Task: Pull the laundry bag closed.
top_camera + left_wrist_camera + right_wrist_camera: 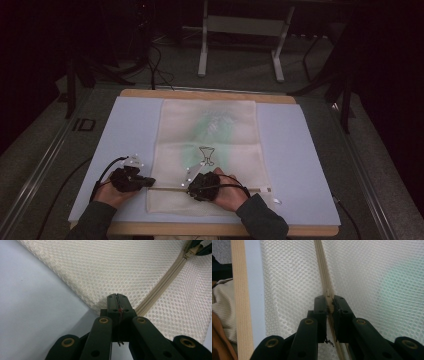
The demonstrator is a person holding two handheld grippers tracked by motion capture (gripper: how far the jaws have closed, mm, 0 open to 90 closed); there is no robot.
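L tongs point(148, 182) shut, R tongs point(189, 186) clamped, low

Cream mesh zippered bag point(209, 155) lies on the pale blue mat point(295, 150); both grippers sit at the bag's near edge.

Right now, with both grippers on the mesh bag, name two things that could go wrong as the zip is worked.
1. The right gripper pinches just a small zip pull; it could slip out under tension.
2. The left gripper clamps only the edge of the mesh bag beside the zip. If that hold gives, the bag may bunch or slide on the pale blue mat instead of the zip running.
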